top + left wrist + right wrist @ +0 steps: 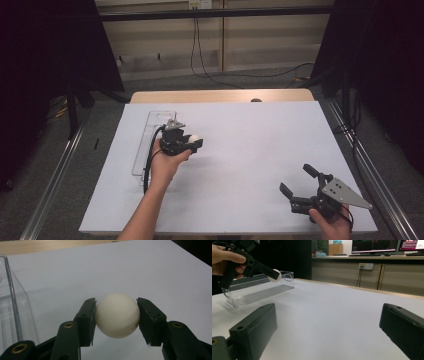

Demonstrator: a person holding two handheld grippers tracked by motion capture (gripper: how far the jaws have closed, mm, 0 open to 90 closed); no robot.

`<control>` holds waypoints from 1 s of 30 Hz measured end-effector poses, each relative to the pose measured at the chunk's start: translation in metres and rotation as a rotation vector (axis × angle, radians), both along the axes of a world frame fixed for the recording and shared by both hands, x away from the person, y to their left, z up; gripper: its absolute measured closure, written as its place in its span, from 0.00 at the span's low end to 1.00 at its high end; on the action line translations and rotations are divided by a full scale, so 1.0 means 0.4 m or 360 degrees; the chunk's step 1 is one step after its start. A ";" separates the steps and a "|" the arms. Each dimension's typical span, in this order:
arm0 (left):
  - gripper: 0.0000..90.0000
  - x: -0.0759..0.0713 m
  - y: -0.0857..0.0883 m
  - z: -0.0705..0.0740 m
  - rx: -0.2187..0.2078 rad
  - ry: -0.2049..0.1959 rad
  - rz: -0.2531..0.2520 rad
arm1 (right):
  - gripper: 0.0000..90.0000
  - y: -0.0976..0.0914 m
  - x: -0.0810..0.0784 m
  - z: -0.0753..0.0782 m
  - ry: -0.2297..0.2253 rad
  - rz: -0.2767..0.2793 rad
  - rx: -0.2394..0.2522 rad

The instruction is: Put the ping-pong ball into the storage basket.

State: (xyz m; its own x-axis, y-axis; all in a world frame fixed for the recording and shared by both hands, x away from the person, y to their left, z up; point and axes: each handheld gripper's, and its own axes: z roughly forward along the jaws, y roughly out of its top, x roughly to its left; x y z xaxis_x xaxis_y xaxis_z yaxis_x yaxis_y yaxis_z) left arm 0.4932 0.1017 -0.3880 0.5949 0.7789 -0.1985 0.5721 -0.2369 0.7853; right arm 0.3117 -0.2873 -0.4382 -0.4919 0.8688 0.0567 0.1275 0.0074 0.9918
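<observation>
1. the left gripper (192,143) has its black jaws clamped on a small white round plastic ball (117,315), one pad on each side, so the ball is lifted off the white table sheet (240,150).
2. a long clear plastic box (150,145) sits just beside it, at about 9 o'clock from the ball in the high view.
3. the right gripper (300,182) rests way off at about 4 o'clock, jaws wide apart, nothing between them.
4. looks like the carry step: ball picked, not yet dropped.
5. next move probably calls for swinging the ball over the box opening, lowering it, then easing the jaws apart.
</observation>
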 end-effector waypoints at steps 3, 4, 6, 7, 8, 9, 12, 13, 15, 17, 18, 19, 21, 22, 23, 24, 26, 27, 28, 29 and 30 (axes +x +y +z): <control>0.57 0.001 0.008 0.004 0.0014 -0.0001 0.0000 | 0.01 0.000 0.000 0.000 0.0002 0.0009 -0.0004; 0.57 0.001 0.009 0.004 0.0009 -0.0003 0.0002 | 0.01 0.000 0.000 0.000 0.0001 0.0005 -0.0001; 0.57 0.002 0.017 0.007 0.0047 -0.0002 -0.0017 | 0.01 0.000 0.000 0.000 0.0000 0.0003 -0.0001; 0.57 0.002 0.017 0.007 0.0047 -0.0002 -0.0017 | 0.01 0.000 0.000 0.000 0.0000 0.0003 -0.0001; 0.57 0.000 0.011 0.005 -0.0018 0.0000 0.0028 | 0.01 0.000 0.001 -0.001 -0.0001 0.0012 -0.0006; 0.57 0.000 0.012 0.007 -0.0012 0.0004 0.0026 | 0.01 0.000 0.000 -0.001 -0.0001 0.0012 -0.0009; 0.57 -0.001 0.018 0.010 -0.0003 -0.0007 0.0024 | 0.01 0.001 0.000 -0.001 0.0005 0.0011 -0.0004; 0.57 0.000 0.024 0.013 0.0030 -0.0010 -0.0002 | 0.01 0.002 0.000 -0.001 0.0005 0.0009 -0.0004; 0.57 -0.001 0.027 0.016 0.0019 0.0001 0.0011 | 0.01 0.001 0.000 -0.001 0.0006 0.0009 -0.0004; 0.57 -0.002 0.029 0.016 0.0010 0.0003 0.0008 | 0.01 0.002 0.001 -0.001 0.0007 0.0001 0.0001; 0.57 -0.002 0.032 0.017 0.0012 0.0003 0.0007 | 0.01 0.003 0.000 -0.001 0.0006 0.0004 0.0004; 0.57 -0.002 0.035 0.018 0.0023 0.0000 0.0002 | 0.01 0.003 0.001 -0.001 0.0003 0.0005 0.0000; 0.57 -0.003 0.035 0.018 0.0022 0.0003 0.0011 | 0.01 0.003 0.001 -0.002 -0.0004 0.0011 -0.0004; 0.57 -0.003 0.035 0.019 0.0022 0.0004 0.0012 | 0.01 0.003 0.001 -0.002 -0.0004 0.0013 -0.0005; 0.57 -0.003 0.037 0.019 0.0018 0.0005 0.0009 | 0.01 0.003 0.001 -0.002 -0.0004 0.0013 -0.0003; 0.57 -0.003 0.037 0.019 0.0018 0.0005 0.0009 | 0.01 0.003 0.001 -0.002 -0.0004 0.0013 -0.0003; 0.57 -0.002 0.040 0.020 0.0026 0.0005 0.0004 | 0.01 0.003 0.001 -0.001 -0.0001 0.0010 0.0001; 0.57 -0.003 0.040 0.020 0.0024 0.0007 0.0008 | 0.01 0.003 0.000 -0.001 0.0003 0.0008 -0.0001; 0.57 -0.002 0.041 0.020 0.0009 0.0006 0.0013 | 0.01 0.002 0.000 -0.001 0.0002 0.0007 -0.0002; 0.57 -0.002 0.041 0.020 0.0009 0.0006 0.0013 | 0.01 0.002 0.000 -0.001 0.0002 0.0007 -0.0002; 0.57 -0.002 0.044 0.021 0.0032 0.0008 0.0009 | 0.01 0.002 0.000 -0.001 0.0003 0.0007 -0.0001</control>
